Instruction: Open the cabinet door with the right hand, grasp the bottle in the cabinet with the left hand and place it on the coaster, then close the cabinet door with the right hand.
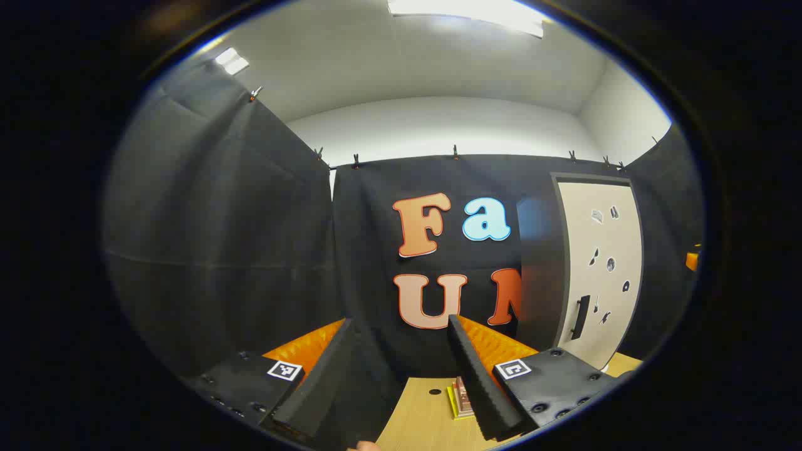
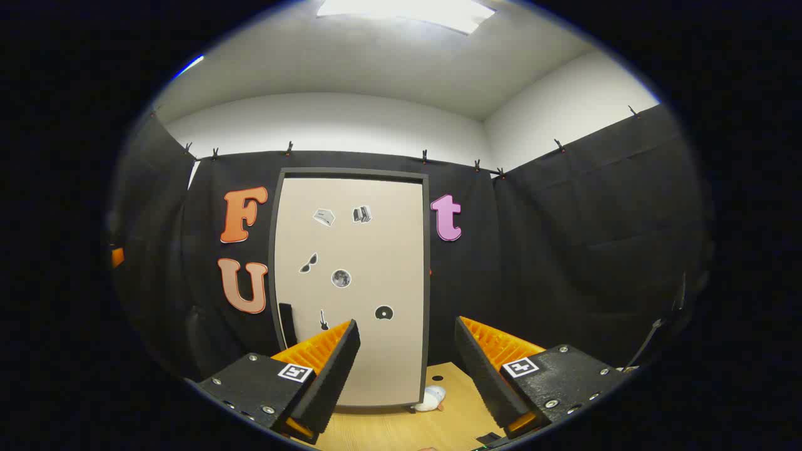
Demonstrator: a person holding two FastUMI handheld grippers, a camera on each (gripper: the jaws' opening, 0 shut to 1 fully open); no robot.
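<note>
Left gripper view
Gripper [image 1: 401, 376]: held above the table, fingers spread wide, nothing between them.
Table [image 1: 420, 419]: light wood, seen low between the fingers.
Coaster [image 1: 460, 401]: small yellow-edged square on the table, partly hidden behind the right-hand finger; something pinkish lies on it, too small to make out.
Cabinet [image 1: 545, 269]: dark box standing to the right on the table, against the black cloth.
Door [image 1: 601, 269]: pale panel with small stickers, closed in its dark frame, with a dark handle [image 1: 582, 316] at its lower left edge.
Bottle: cannot be seen; the door is shut.

Right gripper view
Gripper [image 2: 407, 369]: faces the door straight on, fingers wide apart, empty, apart from the door.
Door [image 2: 351, 288]: shut, handle [image 2: 286, 322] low on its left side.
Table [image 2: 401, 426]: wood; a small white object [image 2: 432, 398] lies at the cabinet's lower right corner.
</note>
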